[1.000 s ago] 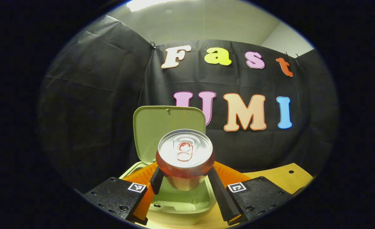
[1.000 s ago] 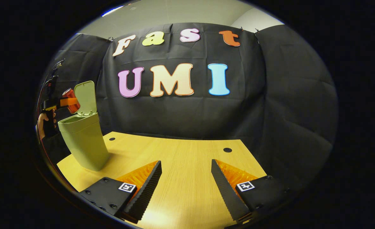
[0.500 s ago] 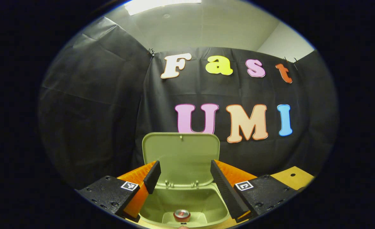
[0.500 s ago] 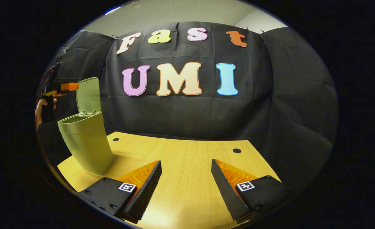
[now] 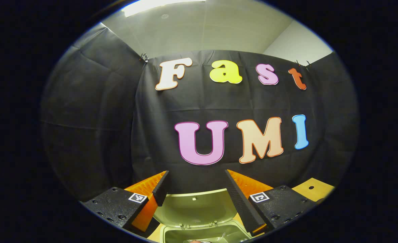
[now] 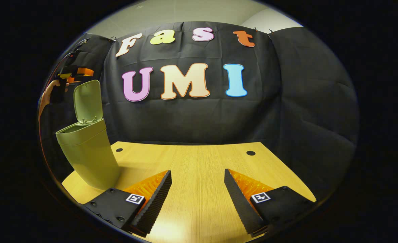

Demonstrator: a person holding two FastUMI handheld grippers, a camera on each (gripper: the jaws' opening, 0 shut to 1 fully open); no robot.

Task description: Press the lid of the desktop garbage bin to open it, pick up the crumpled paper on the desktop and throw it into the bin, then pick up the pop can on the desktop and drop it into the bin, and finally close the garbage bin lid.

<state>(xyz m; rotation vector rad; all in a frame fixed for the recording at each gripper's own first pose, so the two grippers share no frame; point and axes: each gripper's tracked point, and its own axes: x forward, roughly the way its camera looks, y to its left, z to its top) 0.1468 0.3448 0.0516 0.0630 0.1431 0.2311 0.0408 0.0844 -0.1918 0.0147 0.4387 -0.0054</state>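
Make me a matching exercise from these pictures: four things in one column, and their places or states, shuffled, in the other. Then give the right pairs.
Things:
1. bin lid
2. left tongs
3. right tongs
4. garbage bin

Places or states:
A. open, low over the bare wooden table
B. standing on the table's left end in the right gripper view
C. flipped up, upright behind the bin's mouth
D. open and holding nothing, up above the lid

Right pairs: 1-C, 2-D, 3-A, 4-B.
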